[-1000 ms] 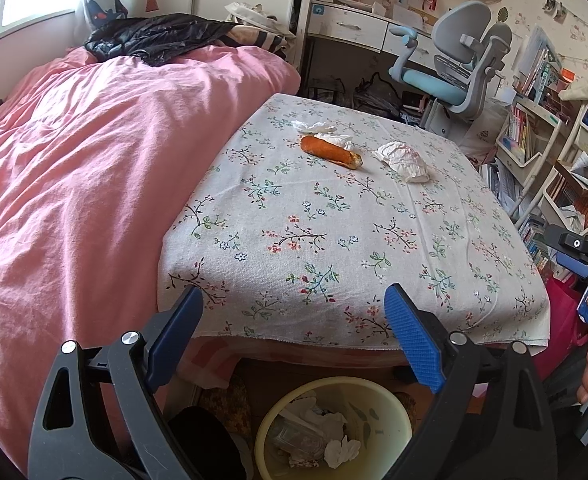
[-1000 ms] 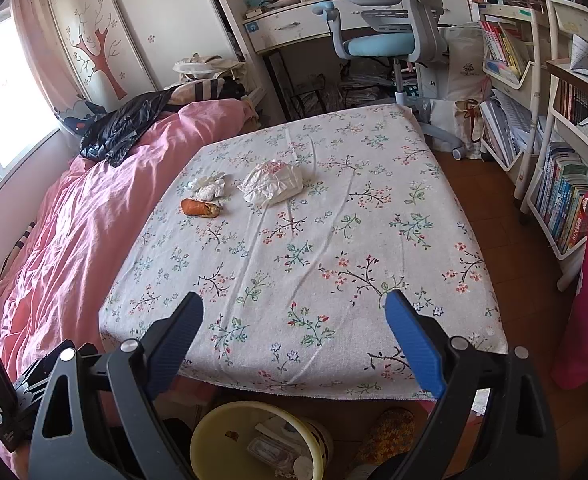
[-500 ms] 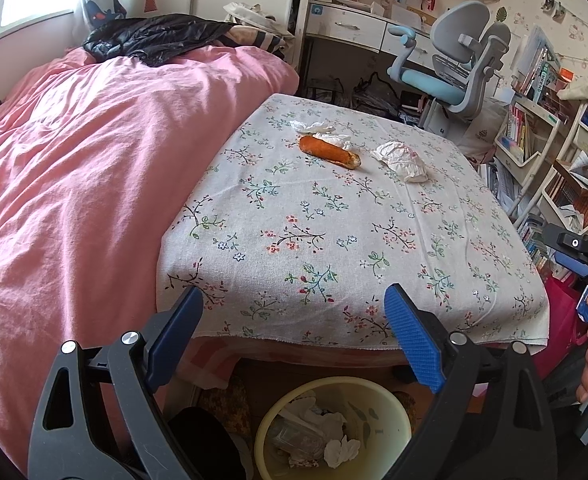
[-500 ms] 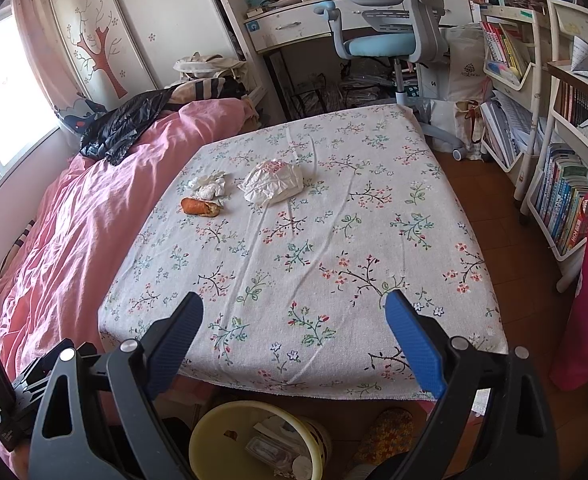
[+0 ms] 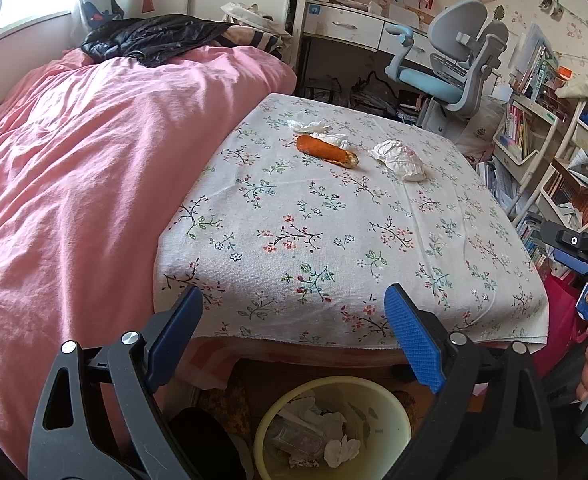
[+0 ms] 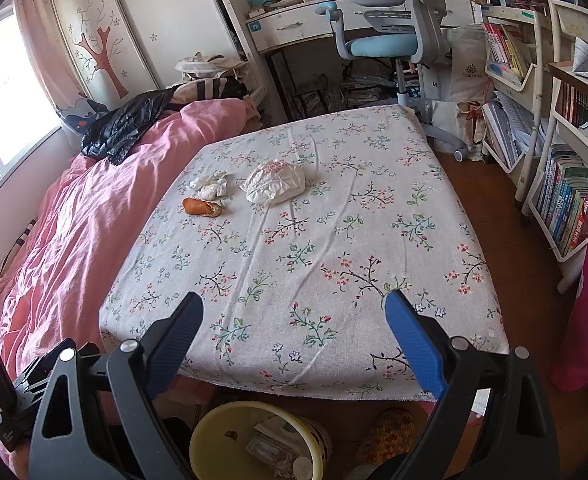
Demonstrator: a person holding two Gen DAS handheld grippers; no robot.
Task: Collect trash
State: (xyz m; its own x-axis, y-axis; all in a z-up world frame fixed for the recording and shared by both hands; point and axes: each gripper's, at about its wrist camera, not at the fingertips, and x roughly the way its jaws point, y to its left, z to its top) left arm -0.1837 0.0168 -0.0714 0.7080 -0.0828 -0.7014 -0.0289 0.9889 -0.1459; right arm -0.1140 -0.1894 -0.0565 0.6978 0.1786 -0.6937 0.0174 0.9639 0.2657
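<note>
While both the left gripper (image 5: 294, 322) and right gripper (image 6: 294, 328) are held wide and empty, an orange peel (image 5: 326, 151), tissues (image 5: 317, 130) and a crumpled wrapper (image 5: 398, 159) are seen far beyond the fingertips, a yellow bin (image 5: 333, 428) below them.

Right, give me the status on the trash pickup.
Done: the yellow bin under the table edge already holds crumpled paper. In hand: nothing; the left gripper and right gripper both have open, empty jaws. Left: the tissues, the orange food scrap and the crumpled wrapper on the tablecloth.
</note>
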